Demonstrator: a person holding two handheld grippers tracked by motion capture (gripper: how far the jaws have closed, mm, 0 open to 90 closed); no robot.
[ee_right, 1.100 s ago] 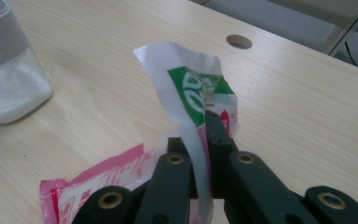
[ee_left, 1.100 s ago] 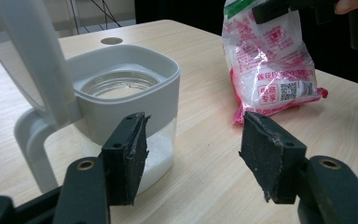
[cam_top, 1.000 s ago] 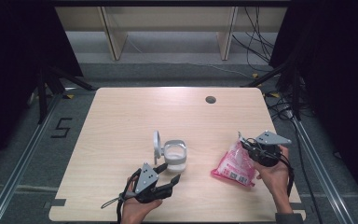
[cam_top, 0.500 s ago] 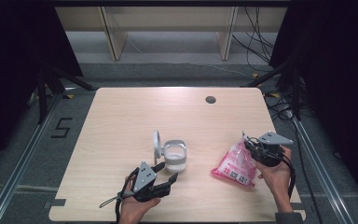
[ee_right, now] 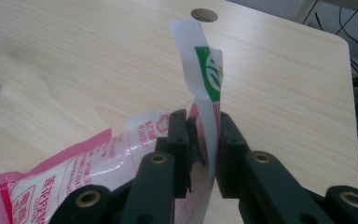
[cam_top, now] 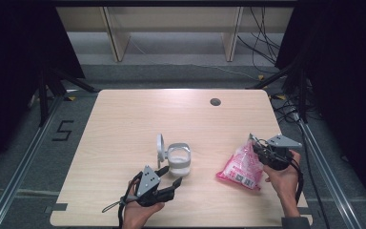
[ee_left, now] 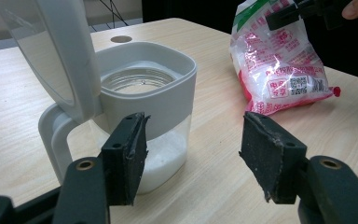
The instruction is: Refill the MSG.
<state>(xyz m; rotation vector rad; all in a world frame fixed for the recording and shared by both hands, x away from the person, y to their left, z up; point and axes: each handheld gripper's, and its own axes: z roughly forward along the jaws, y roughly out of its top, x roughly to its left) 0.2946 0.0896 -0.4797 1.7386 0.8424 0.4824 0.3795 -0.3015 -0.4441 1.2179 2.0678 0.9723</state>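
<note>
The tabletop (cam_top: 124,124) carries a pink bag (cam_top: 242,168) near its right edge and a lidded jar (cam_top: 178,158) at mid-front. The right claw (cam_top: 256,144) has just been opening, its jaws slack around the bag's top edge. The left claw (cam_top: 177,175) stands wide, empty, just beside the jar.

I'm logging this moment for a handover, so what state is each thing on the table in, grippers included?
Container: upright on the table, lid flipped open, white granules in the bottom.
Pink bag: lying on the table, its top edge lifted.
Left gripper: open, jaws level beside the container, holding nothing.
Right gripper: jaws have just been opening, bag's top edge between them with a gap showing at the pads.
</note>
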